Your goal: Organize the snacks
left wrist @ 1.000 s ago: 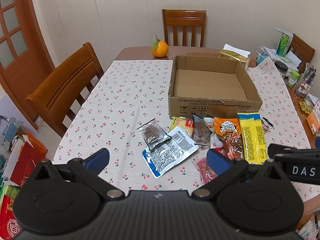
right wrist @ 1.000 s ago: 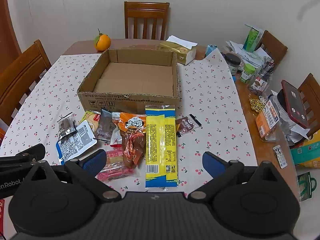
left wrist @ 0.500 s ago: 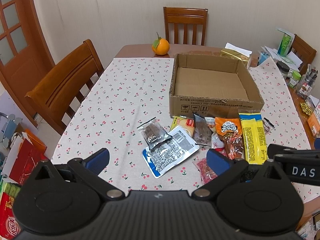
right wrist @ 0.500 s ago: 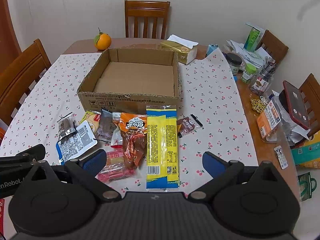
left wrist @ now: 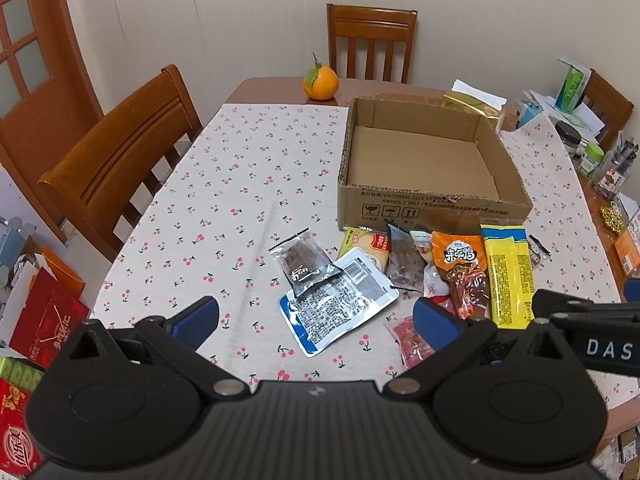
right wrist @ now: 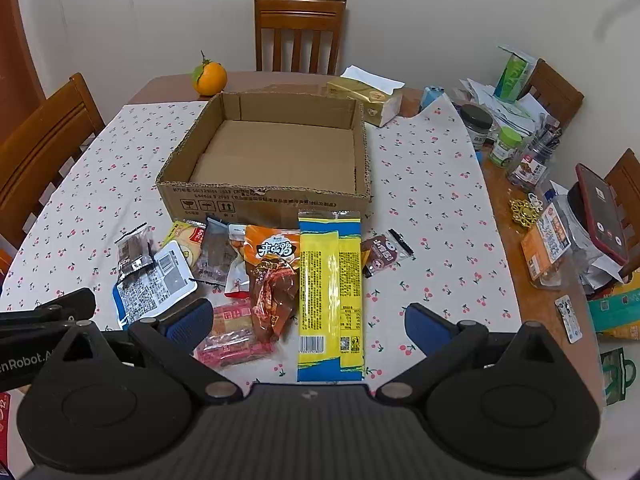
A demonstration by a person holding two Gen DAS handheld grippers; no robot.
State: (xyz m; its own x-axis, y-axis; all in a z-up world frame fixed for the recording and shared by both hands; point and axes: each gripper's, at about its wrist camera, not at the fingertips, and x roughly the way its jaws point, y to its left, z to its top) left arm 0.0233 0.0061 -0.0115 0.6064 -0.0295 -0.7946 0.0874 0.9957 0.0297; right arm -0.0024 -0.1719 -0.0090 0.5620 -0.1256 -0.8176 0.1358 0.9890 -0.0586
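An empty cardboard box [left wrist: 432, 204] [right wrist: 264, 204] sits on the cherry-print tablecloth. Several snack packets lie in a row in front of it: a long yellow packet [left wrist: 507, 276] [right wrist: 330, 292], an orange packet [left wrist: 460, 272] [right wrist: 274, 276], a blue-white pouch [left wrist: 340, 304] [right wrist: 154, 284], a dark clear-wrapped bar [left wrist: 300, 264] [right wrist: 134, 250], a pink packet [right wrist: 234, 338] and a small brown packet [right wrist: 382, 254]. My left gripper [left wrist: 316, 320] is open and empty above the pouch. My right gripper [right wrist: 308, 326] is open and empty above the yellow packet's near end.
An orange [left wrist: 320, 82] and a gold tissue box [right wrist: 366, 96] stand behind the box. Jars, papers and a red phone [right wrist: 602, 212] crowd the table's right side. Wooden chairs stand at the left [left wrist: 116, 160] and far end [right wrist: 300, 34]. Bags lie on the floor at left [left wrist: 44, 312].
Both grippers have shifted slightly; the table scene sits a little lower in both views. Both stay open and no packet has moved.
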